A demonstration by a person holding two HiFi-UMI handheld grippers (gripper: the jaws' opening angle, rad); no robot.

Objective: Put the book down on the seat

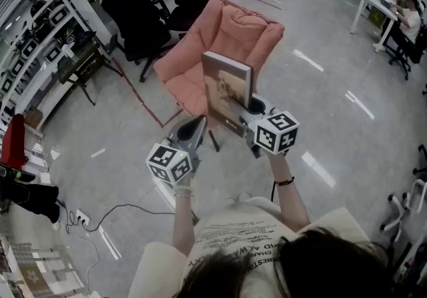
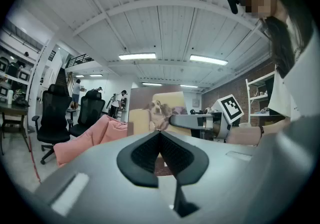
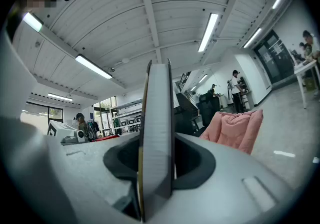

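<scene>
A book (image 1: 227,92) with a dog picture on its cover stands upright in the air in front of the person. My right gripper (image 1: 249,112) is shut on its lower right edge. In the right gripper view the book (image 3: 156,133) shows edge-on between the jaws of that gripper (image 3: 156,160). The pink padded chair (image 1: 230,40) stands just beyond the book, and nothing lies on its seat. My left gripper (image 1: 192,131) hovers left of the book with nothing in it. Its pads meet in a line in the left gripper view (image 2: 160,143), where the book's cover (image 2: 156,110) shows ahead.
Black office chairs (image 1: 143,13) stand behind the pink chair on the left. Shelving (image 1: 37,50) lines the left wall. A cable and power strip (image 1: 83,218) lie on the floor at the near left. At the far right is a white desk (image 1: 377,7), with a white chair (image 1: 408,205) nearer.
</scene>
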